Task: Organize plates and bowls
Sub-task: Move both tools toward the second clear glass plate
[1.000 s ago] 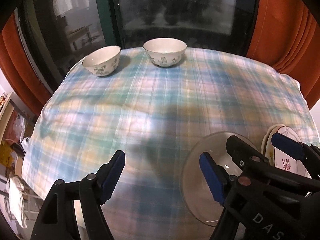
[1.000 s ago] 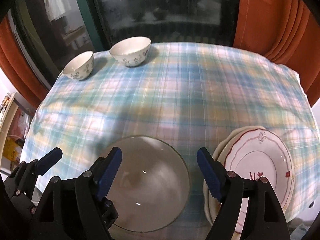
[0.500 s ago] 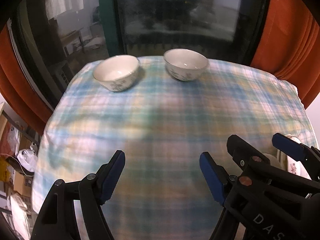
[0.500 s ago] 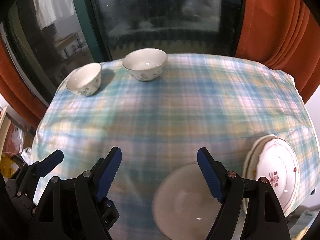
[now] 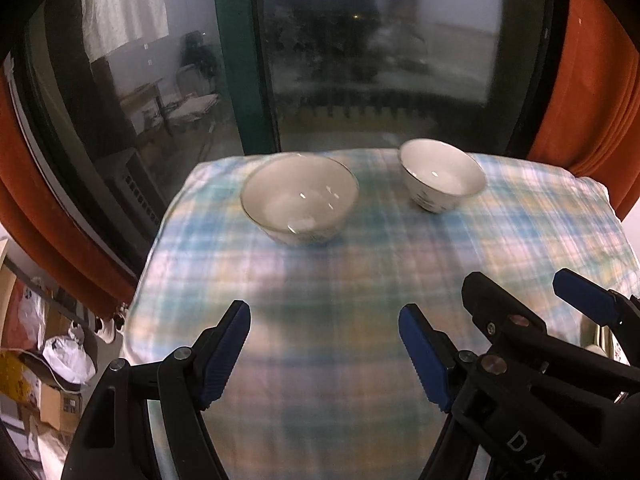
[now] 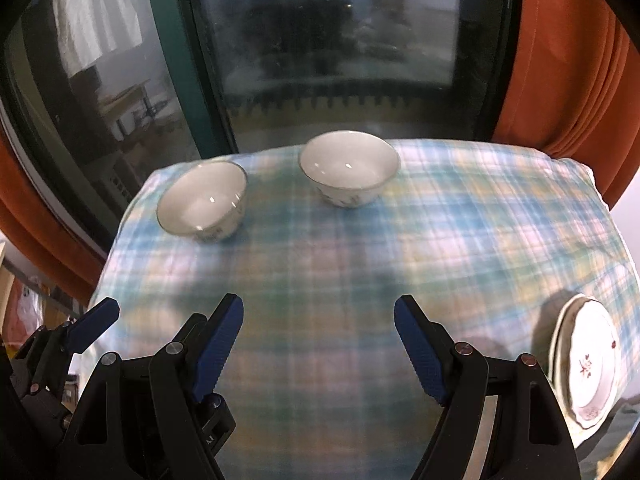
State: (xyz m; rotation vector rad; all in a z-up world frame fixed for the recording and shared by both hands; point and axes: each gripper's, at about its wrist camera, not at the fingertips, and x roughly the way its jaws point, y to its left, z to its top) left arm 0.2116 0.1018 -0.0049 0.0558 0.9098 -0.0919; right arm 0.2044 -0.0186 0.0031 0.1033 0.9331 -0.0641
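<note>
Evidently the two porcelain bowls, left bowl (image 5: 299, 199) and right bowl (image 5: 441, 181), sit near each other at the plaid tabletop's (image 5: 360, 280) far edge. Both the left tongs (image 5: 324, 354) and right tongs (image 6: 319, 343) are spread wide and empty. Judging by this, straddle one rim squarely, then nest it gently.

Left bowl (image 5: 299, 199) and right bowl (image 5: 441, 180), glossy glazed ceramic with highlights, stacked plates (image 6: 588, 360) at near right, glossy glazed ware, tablecloth (image 6: 360, 264), soft matt woven plaid cloth, gripper pads (image 6: 218, 342), ribbed matt blue plastic, curtains (image 6: 560, 60), matt orange cloth
</note>
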